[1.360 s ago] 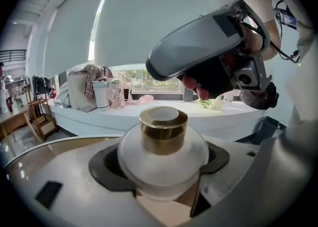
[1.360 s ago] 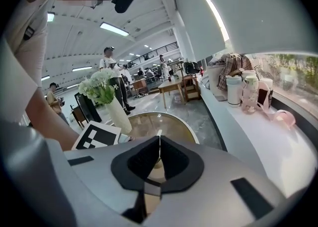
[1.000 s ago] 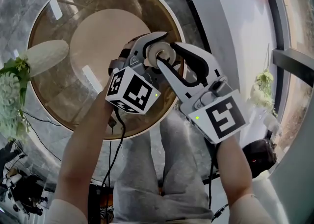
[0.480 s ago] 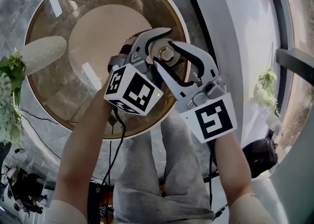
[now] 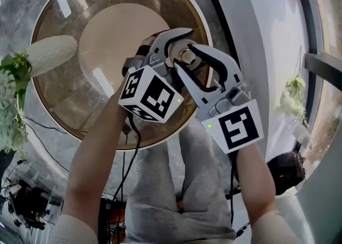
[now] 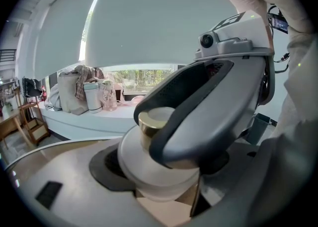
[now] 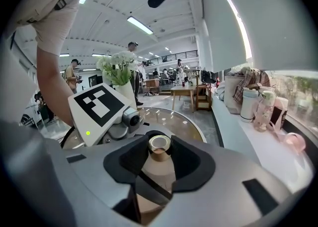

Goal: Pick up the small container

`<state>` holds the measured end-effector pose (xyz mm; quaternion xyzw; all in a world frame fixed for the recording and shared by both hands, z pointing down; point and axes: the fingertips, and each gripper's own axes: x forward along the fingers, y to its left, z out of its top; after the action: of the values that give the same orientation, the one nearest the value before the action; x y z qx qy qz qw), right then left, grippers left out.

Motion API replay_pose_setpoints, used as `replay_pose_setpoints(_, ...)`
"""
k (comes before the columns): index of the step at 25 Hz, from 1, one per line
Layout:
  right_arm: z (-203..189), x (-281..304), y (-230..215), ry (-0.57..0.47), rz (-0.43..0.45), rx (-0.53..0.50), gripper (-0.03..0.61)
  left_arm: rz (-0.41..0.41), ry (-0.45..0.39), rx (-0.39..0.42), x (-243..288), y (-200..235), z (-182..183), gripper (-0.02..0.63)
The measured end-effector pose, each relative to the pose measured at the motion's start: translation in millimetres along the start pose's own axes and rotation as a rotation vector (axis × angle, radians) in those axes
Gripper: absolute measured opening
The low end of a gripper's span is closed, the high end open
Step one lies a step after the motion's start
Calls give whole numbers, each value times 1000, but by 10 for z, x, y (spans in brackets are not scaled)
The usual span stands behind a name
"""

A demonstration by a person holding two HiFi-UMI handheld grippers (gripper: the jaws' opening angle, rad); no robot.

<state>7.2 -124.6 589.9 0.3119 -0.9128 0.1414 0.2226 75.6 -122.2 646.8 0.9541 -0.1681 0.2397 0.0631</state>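
Both tools meet over the near-right part of the round glass table, just inside its white rim. The small container is held up off the glass between them. Left gripper: its jaws are clamped on the container's wide white body, and in the left gripper view a dark pad presses that body's left side; the other side is hidden behind the right tool's jaw. Right gripper: its jaws have just been closing, and the right gripper view shows the container's gold top between its dark pads, which touch it on both sides. The two tools cross at the tips and their marker cubes sit near each other, so there is little slack between them. Open room: the middle and far part of the tabletop is bare glass. A white vase with flowers stands at the left rim, well apart from the grip. To the right, beyond the rim and a dark strip of floor, runs a white ledge. Below the rim, on the near side, are the person's grey-trousered legs.
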Motion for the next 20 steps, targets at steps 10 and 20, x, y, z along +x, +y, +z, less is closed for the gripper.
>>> replay_pose_setpoints(10, -62, 139, 51, -16, 27, 0, 137, -9, 15, -22, -20, 24, -169, 347)
replay_pose_setpoints(20, 185, 76, 23, -44, 23, -25, 137, 8, 0, -17, -111, 116, 52, 347)
